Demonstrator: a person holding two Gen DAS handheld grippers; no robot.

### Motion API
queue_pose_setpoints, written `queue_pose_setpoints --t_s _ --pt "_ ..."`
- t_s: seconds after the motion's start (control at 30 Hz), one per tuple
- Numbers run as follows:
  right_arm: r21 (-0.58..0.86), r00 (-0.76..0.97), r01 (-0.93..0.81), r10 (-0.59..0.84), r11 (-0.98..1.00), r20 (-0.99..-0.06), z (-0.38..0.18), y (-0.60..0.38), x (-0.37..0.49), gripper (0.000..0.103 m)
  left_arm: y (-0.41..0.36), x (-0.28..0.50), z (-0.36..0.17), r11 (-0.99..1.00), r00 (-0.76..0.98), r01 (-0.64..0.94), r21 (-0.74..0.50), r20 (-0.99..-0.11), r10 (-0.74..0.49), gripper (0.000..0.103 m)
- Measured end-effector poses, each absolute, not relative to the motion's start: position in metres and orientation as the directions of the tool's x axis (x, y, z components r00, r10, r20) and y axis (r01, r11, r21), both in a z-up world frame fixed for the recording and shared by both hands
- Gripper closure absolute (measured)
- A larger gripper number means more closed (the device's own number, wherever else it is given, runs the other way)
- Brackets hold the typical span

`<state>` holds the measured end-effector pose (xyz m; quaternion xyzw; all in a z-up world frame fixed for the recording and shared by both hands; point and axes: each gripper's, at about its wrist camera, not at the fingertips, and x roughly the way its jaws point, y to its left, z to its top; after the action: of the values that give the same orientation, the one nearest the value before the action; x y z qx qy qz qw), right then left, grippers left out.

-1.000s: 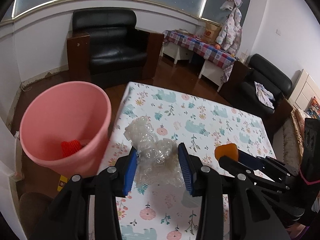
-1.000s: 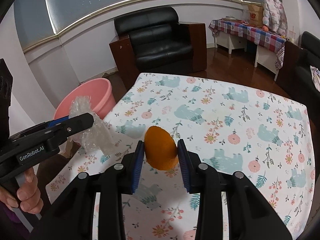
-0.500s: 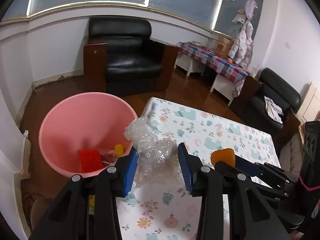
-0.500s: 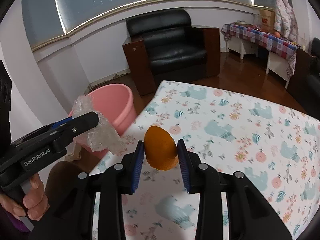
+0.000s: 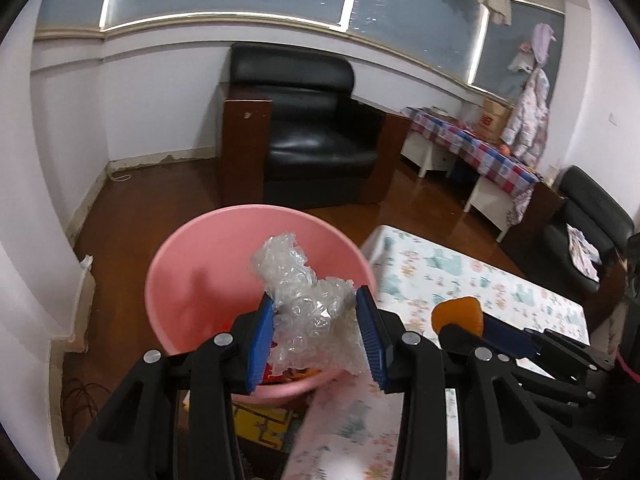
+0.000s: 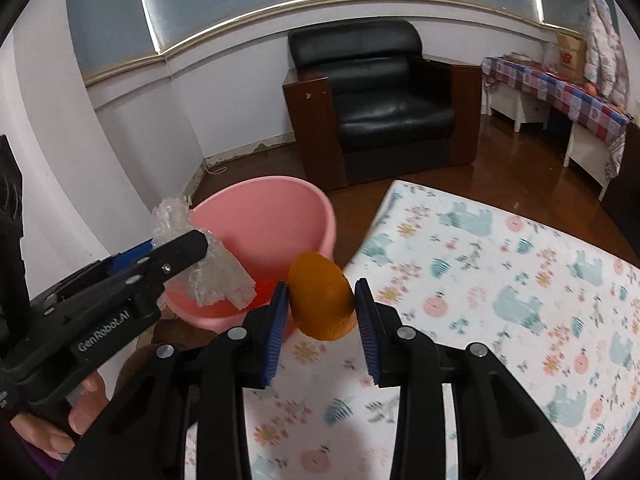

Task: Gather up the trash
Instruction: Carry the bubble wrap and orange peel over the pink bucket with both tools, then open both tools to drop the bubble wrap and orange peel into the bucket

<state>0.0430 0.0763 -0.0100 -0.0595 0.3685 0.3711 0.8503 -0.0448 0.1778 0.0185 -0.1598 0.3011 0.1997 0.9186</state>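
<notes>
The left tool (image 5: 316, 334) is clamped on a crumpled wad of clear bubble wrap (image 5: 308, 304), held above the mouth of the round pink plastic bin (image 5: 192, 280) — light, springy stuff that may cling to the pads on release. The right tool (image 6: 322, 320) grips a stiff orange piece of peel (image 6: 320, 300), probably citrus, by its sides over the corner of the floral-clothed worktop (image 6: 500, 280), just beside the bin.
</notes>
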Motion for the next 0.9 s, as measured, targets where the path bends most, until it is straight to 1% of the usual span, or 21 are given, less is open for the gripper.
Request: queue_pose_setpoints --t_s 0.37,0.67,0.9 --pt "0.166 0.426 -0.697 0.59 0.697 -0.686 -0.016 0.119 0.042 0.068 0.223 -0.053 -0.001 0.824 0.7 -0.54 -0.17 -0.634 0.328 0.063" --pt "0.187 0.403 -0.697 0.594 0.692 -0.696 -0.024 0.141 0.047 0.068 0.249 -0.061 -0.017 0.805 0.692 -0.558 -0.201 -0.647 0.319 0.063" --pt "0.186 0.388 -0.706 0.593 0.683 -0.706 -0.034 0.16 0.05 0.068 0.255 -0.053 -0.029 0.799 0.674 -0.569 -0.195 -0.667 0.318 0.063"
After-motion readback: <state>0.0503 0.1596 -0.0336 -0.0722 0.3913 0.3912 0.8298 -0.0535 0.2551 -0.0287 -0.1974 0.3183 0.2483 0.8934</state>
